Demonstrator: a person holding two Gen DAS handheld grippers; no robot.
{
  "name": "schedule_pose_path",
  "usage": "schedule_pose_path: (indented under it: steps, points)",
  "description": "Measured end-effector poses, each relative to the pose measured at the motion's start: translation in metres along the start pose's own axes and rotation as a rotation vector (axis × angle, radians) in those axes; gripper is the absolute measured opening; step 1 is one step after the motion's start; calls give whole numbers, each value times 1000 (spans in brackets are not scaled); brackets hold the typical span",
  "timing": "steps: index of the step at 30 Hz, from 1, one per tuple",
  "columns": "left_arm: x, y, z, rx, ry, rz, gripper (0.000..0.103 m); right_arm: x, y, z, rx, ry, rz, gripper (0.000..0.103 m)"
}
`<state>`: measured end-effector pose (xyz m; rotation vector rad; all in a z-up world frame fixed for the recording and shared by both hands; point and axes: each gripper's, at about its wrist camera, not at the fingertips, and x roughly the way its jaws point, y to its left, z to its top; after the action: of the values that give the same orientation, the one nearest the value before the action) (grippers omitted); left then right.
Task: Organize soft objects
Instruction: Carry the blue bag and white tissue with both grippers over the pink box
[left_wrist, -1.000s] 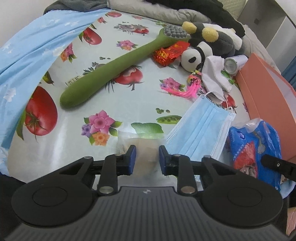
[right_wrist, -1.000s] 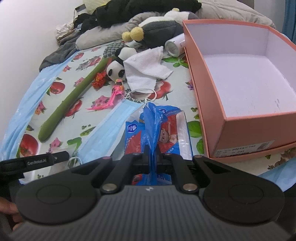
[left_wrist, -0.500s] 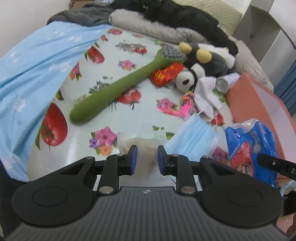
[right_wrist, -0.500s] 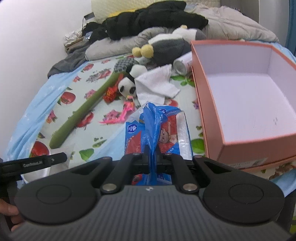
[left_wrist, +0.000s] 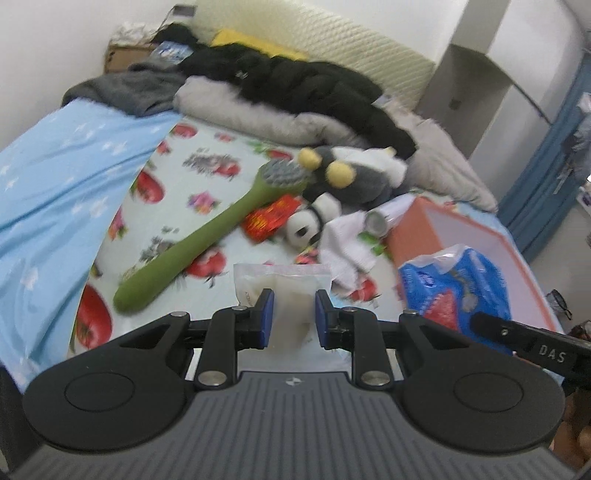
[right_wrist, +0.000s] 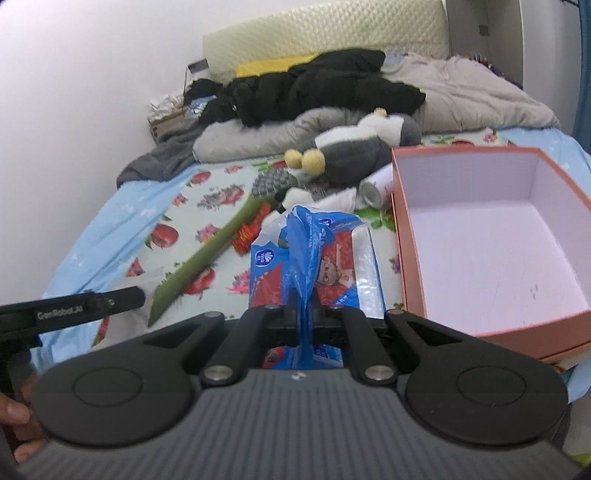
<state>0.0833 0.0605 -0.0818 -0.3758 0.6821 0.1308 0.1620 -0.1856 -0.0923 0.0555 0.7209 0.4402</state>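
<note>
Both sets of fingers loaded, both packs up off the bed.

Left gripper (left_wrist: 291, 313) pinching a soft translucent pouch (left_wrist: 283, 282) between blue pads, lifted over the fruit-print bed sheet (left_wrist: 207, 206). Right gripper (right_wrist: 303, 320) clamped tight on the crinkly neck of a glossy blue plastic pack (right_wrist: 308, 254), just beside the rigid salmon box (right_wrist: 491, 254). Beyond, resting on the sheet: long green brush (left_wrist: 207, 236), fuzzy panda plush (left_wrist: 314, 221).

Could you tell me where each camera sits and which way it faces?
Left wrist: behind the left gripper, facing the headboard; its fingers clamp a clear packet.
Right wrist: behind the right gripper, same heading; it pinches a blue bag beside the pink box.
Shared: green brush, grey plush.
</note>
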Motion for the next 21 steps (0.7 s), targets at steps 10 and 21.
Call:
schedule_pose_path:
  steps: [10,21]
  points:
    - [-26,-54,23,85,-63,-128,27,-40,-11,19,18,-96,-2,6]
    - [-26,-133,28,199,-50,-293,28,-85,-46,22,56,-161,-85,6]
